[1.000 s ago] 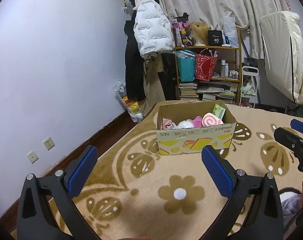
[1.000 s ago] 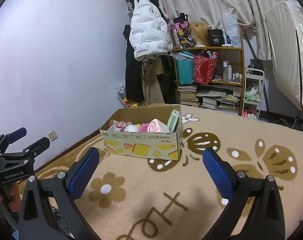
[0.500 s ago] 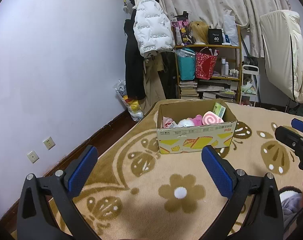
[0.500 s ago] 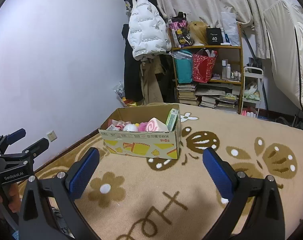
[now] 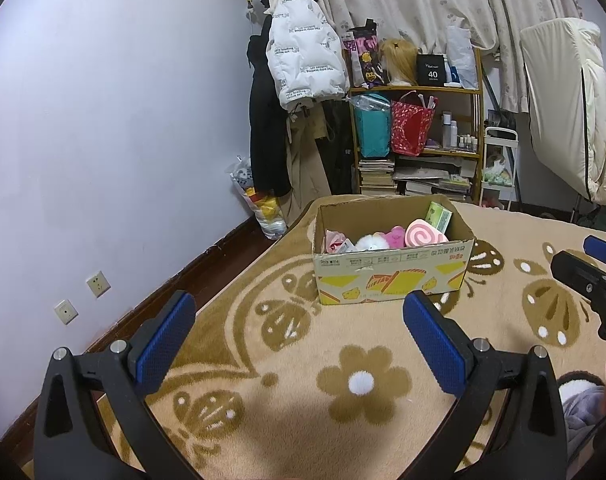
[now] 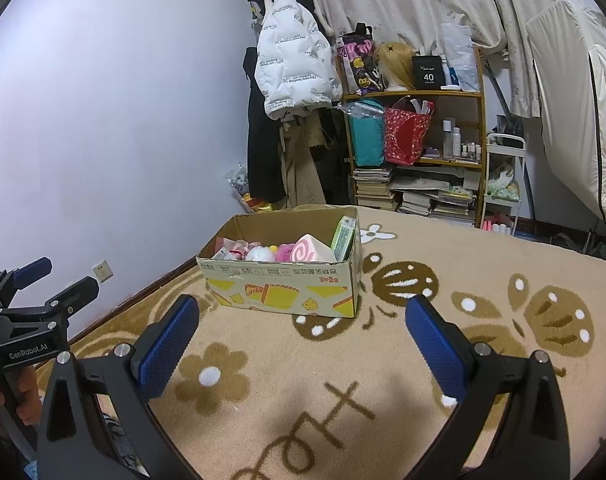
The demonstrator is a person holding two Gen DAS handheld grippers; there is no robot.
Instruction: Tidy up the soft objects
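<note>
Little has changed since a second ago: the cardboard box [image 5: 391,258] is seen at almost the same spot in both views, only a shade higher in the left wrist view and nudged leftward in the right wrist view; both grippers are kept hovering above the carpet [image 5: 287,364], nothing gripped. The left gripper [image 5: 299,328] is held with its blue pads wide apart and empty; the right gripper [image 6: 303,330] is likewise spread wide with nothing between its pads.

The soft objects are gathered inside the box: a pink swirl cushion [image 5: 425,234] toward its right end, a white fluffy toy [image 5: 371,242] and a pink plush [image 5: 395,236] in the middle, a green pack [image 5: 439,215] upright against the right wall. The box is set toward the carpet's far edge, near the corner by the wall [image 5: 115,128]; the carpet is beige with brown butterflies and flowers.

Behind it a white puffer jacket [image 5: 303,68] is hung over dark coats; a wooden shelf [image 5: 419,132] is loaded with bags, bottles and stacked books; curtains [image 5: 415,4] are drawn across the back.

Only in the right wrist view is the left gripper seen from outside, at the left edge, a hand [image 6: 25,400] wrapped round its handle; only in the left wrist view is a grey sleeve [image 5: 583,404] shown low at the right.
</note>
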